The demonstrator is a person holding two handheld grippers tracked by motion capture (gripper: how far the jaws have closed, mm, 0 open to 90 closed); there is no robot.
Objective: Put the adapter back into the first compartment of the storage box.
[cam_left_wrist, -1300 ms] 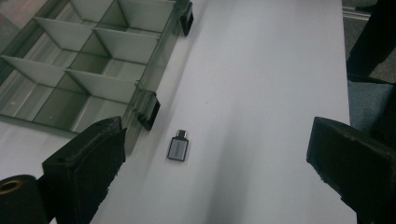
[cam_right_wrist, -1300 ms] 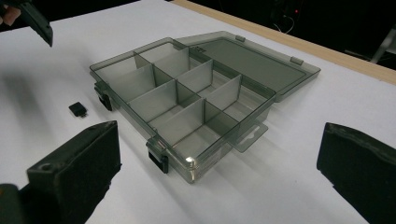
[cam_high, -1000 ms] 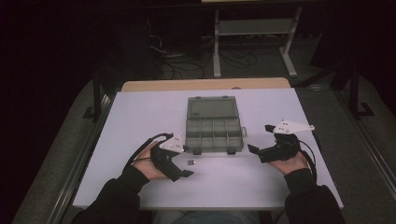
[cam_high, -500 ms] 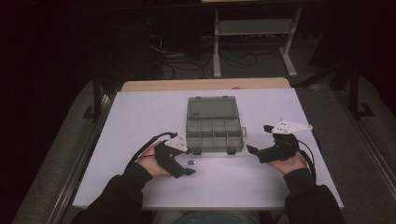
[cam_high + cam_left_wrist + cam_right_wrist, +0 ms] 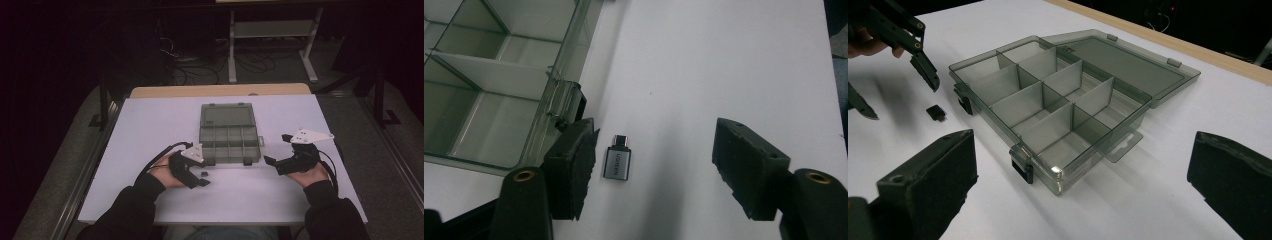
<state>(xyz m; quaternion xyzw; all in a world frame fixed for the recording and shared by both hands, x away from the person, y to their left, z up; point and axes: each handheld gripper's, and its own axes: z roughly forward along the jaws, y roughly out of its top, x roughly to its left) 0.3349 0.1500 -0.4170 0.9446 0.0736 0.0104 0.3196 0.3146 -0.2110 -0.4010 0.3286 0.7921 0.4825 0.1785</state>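
Note:
A small grey USB adapter (image 5: pixel 617 159) lies flat on the white table, just in front of the box's near left latch. My left gripper (image 5: pixel 656 135) straddles it with its jaws still apart. They have just been closing, and the adapter lies between them, close beside the left pad (image 5: pixel 574 165) and well clear of the right one. The smoky clear compartment box (image 5: pixel 229 137) stands with its lid folded back and its cells empty. My right gripper (image 5: pixel 276 149) rests open at the box's near right corner, holding nothing.
The white table (image 5: pixel 150 130) ends at a wooden strip (image 5: pixel 220 90) on the far side. Beyond it, a metal shelf frame (image 5: pixel 270 30) and loose cables (image 5: pixel 195 70) sit on the dark floor. A hinged tab (image 5: pixel 1120 145) sticks out of the box toward my right gripper.
The left gripper's jaws have drawn closer together around the adapter while the hand stayed almost where it was. The right gripper and the box have not moved.

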